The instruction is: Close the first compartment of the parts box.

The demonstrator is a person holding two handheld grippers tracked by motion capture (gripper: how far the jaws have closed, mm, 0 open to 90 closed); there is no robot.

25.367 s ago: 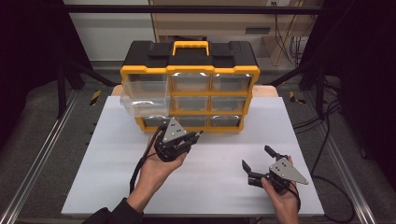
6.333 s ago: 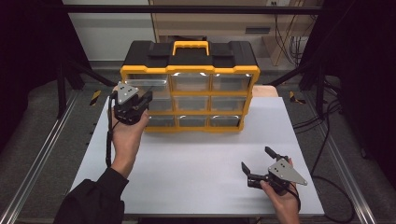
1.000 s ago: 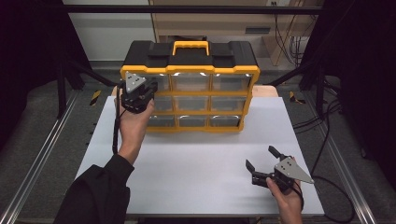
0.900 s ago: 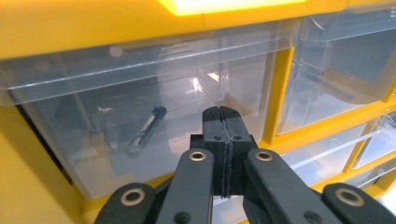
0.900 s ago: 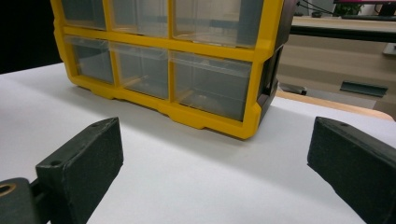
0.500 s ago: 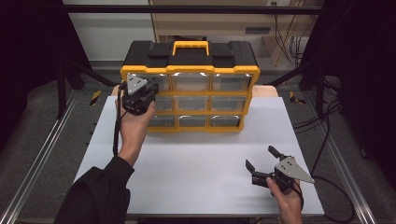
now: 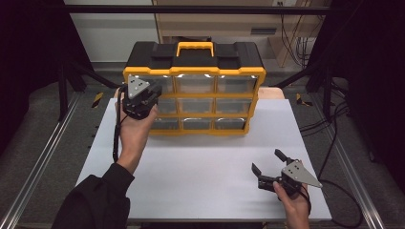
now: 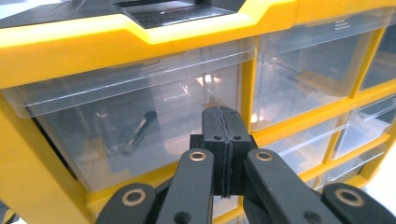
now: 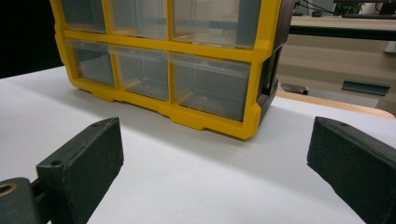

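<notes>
White table (image 7: 200, 162), yellow drawer organizer (image 7: 193, 90), no readable labels

Yellow and black organizer box (image 7: 193, 90) with nine clear drawers, upright at the far edge of the white tabletop (image 7: 200, 181), yellow carry handle on top, top-left drawer (image 8: 135, 126) slightly out, small metal parts dimly visible inside

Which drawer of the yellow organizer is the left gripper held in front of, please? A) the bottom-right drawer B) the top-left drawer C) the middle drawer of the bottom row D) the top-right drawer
B: the shut left gripper is at the front of the top-left drawer, at the left end of the organizer, as the high view confirms.
</notes>
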